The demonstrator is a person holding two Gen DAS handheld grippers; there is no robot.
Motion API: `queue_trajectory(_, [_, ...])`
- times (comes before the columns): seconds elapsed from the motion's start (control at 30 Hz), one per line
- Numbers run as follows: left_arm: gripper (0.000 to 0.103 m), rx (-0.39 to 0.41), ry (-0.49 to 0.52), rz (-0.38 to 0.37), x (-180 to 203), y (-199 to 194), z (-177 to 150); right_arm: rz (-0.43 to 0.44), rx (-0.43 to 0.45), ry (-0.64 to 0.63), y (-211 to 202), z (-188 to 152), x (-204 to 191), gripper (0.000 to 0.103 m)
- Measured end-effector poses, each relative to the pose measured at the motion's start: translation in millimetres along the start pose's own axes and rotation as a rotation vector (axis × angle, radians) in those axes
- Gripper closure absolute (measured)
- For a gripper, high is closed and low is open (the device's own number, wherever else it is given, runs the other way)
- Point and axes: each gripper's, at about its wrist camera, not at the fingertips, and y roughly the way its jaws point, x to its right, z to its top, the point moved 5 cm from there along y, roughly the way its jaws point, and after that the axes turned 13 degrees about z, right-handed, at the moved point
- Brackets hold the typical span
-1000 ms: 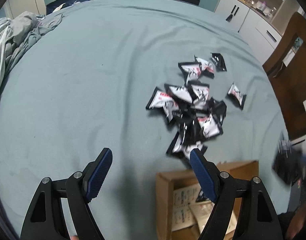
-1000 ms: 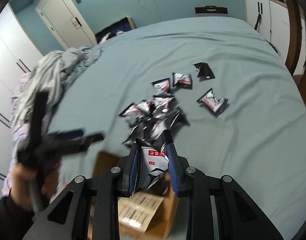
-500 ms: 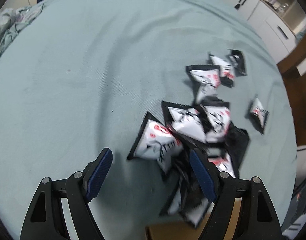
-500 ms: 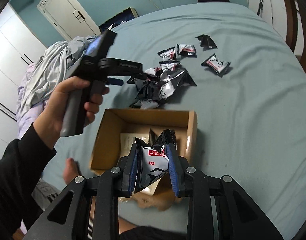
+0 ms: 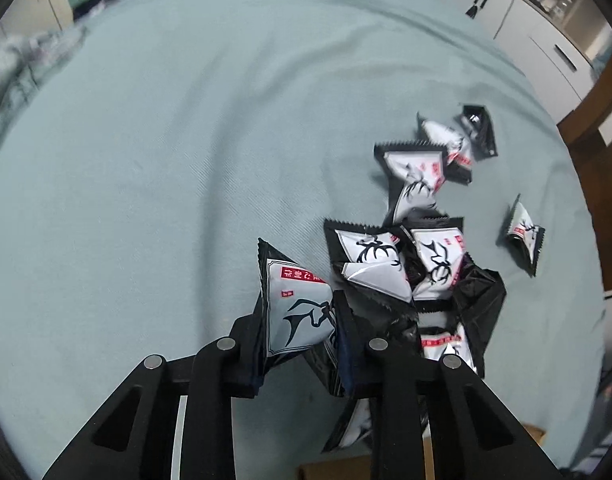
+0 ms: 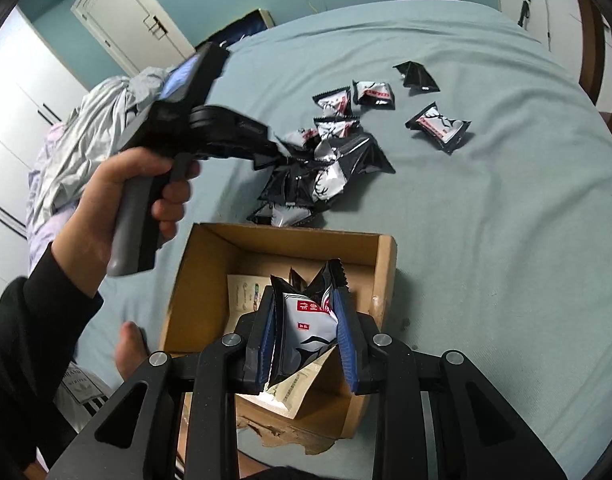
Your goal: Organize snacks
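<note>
Several black-and-white snack packets (image 5: 422,264) lie in a loose pile on the blue-green bedspread; the pile also shows in the right wrist view (image 6: 326,168). My left gripper (image 5: 302,320) is shut on one packet (image 5: 298,312) at the pile's near-left edge. My right gripper (image 6: 306,328) is shut on another packet (image 6: 306,320) and holds it above the open cardboard box (image 6: 210,272). The left gripper (image 6: 266,152) shows in the right wrist view at the pile, held by a hand.
A paper leaflet (image 6: 242,296) lies in the box. Single packets (image 6: 438,124) lie apart to the right of the pile. Crumpled grey bedding (image 6: 86,136) is at the left. White cabinets (image 5: 546,44) and a wooden chair (image 5: 602,96) stand beyond the bed's right side.
My left gripper moved forward from near the box to the pile and shut on a packet. My right gripper carried its packet back from the pile to above the box.
</note>
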Motion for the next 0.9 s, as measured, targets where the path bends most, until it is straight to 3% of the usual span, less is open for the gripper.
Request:
queue_trajectory(0.2, [0.076,0.125,0.021,0.036,-12,-71,-22,-0.003,0.036,0.001,-8,-2,-1,0.077])
queue_trajectory(0.3, [0.076,0.189,0.045,0.109,-18,-98,-38,-0.003,0.041,-0.009,-12,-4,-5,0.077])
queue_trajectory(0.43, [0.076,0.23,0.092,0.101,-20,-123,-71,0.0,0.044,-0.013,-16,-8,-7,0.077])
queue_trajectory(0.6, [0.076,0.184,0.109,-0.035,-13,-140,-115,-0.013,0.063,-0.01,-24,-8,-7,0.077])
queue_trajectory(0.73, [0.076,0.189,0.177,-0.03,1,-143,-143,-0.022,0.061,-0.008,-25,-10,-7,0.077])
queue_trajectory(0.9, [0.075,0.137,0.23,-0.077,20,-132,-160,-0.034,0.042,-0.011,-20,-9,-7,0.077])
